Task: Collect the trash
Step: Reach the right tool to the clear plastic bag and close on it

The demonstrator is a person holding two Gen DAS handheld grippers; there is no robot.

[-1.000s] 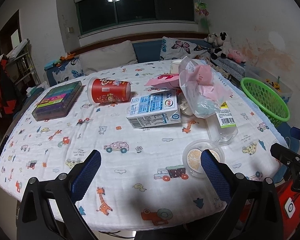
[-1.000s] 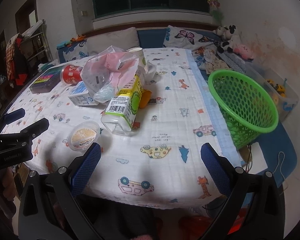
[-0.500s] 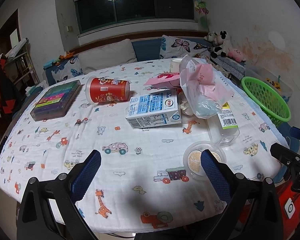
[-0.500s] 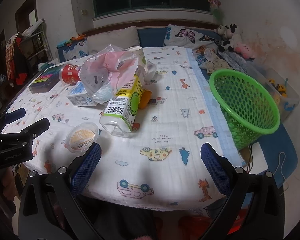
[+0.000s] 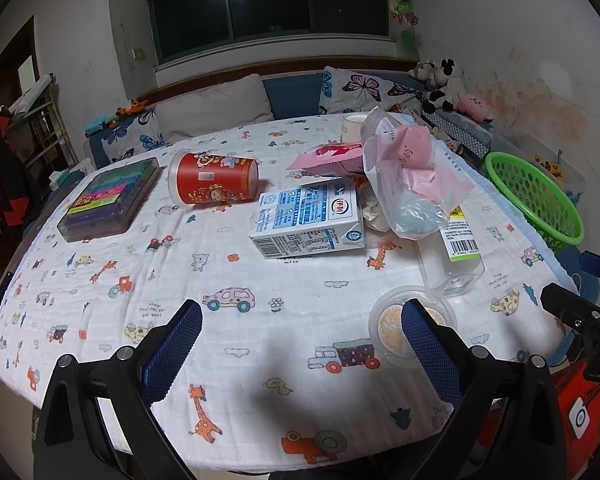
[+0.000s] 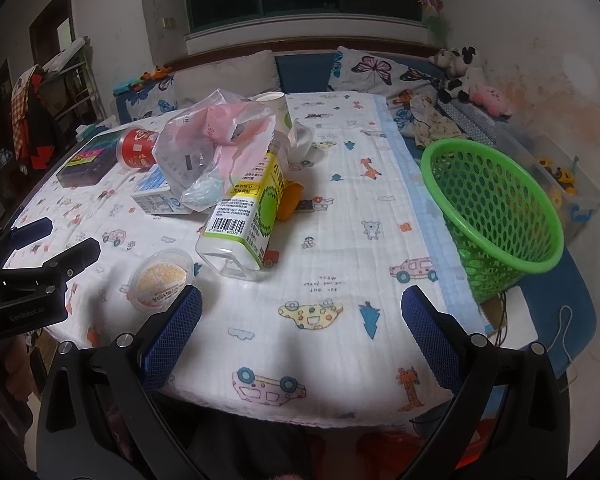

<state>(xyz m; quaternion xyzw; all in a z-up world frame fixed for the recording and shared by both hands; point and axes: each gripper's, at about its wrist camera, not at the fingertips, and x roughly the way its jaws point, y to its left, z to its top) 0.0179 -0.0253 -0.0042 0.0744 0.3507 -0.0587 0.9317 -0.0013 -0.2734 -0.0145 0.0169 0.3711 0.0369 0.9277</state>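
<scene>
Trash lies on the cartoon-print tablecloth (image 5: 260,344): a tipped red paper cup (image 5: 214,183), a blue-and-white milk carton (image 5: 308,220), a clear plastic bag with pink paper (image 5: 408,176), an empty clear bottle with a green-yellow label (image 6: 246,220) and a small round lidded cup (image 6: 162,278). A green mesh basket (image 6: 492,208) stands at the table's right edge. My left gripper (image 5: 302,344) hovers open over the near edge, its right finger in front of the round cup (image 5: 396,328). Empty and open, my right gripper (image 6: 302,340) hangs over the near edge between the round cup and the basket.
A dark box of coloured pens (image 5: 112,196) sits at the far left. A white paper cup (image 6: 276,110) and an orange item (image 6: 290,200) lie behind the bottle. Cushions (image 5: 216,106) and plush toys (image 5: 448,84) line the bench beyond. A clear bin (image 6: 564,184) sits right of the basket.
Both grippers have drifted slightly forward over the table; objects look a little nearer. Nothing on the table has moved, and both grippers stay open.
</scene>
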